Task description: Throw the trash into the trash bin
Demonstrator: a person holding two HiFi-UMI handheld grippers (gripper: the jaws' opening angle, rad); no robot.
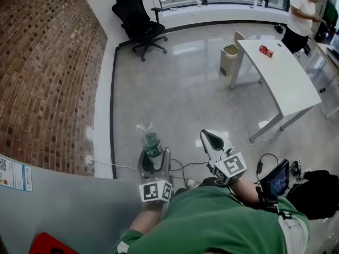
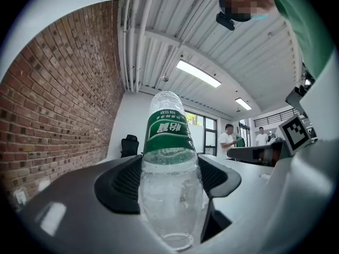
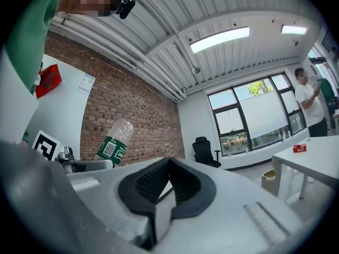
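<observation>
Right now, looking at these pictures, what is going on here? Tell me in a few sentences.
A person in a green shirt holds a gripper in each hand. The left gripper is shut on a clear plastic bottle with a green label. The right gripper is shut with nothing between its jaws. The trash bin stands across the floor beside the white table, so the bottle is not yet thrown away.

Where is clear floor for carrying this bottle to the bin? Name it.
Bare floor lies between office chair, brick wall and white table, up to the trash bin. Crowded: cables beside the left gripper holding the bottle.
</observation>
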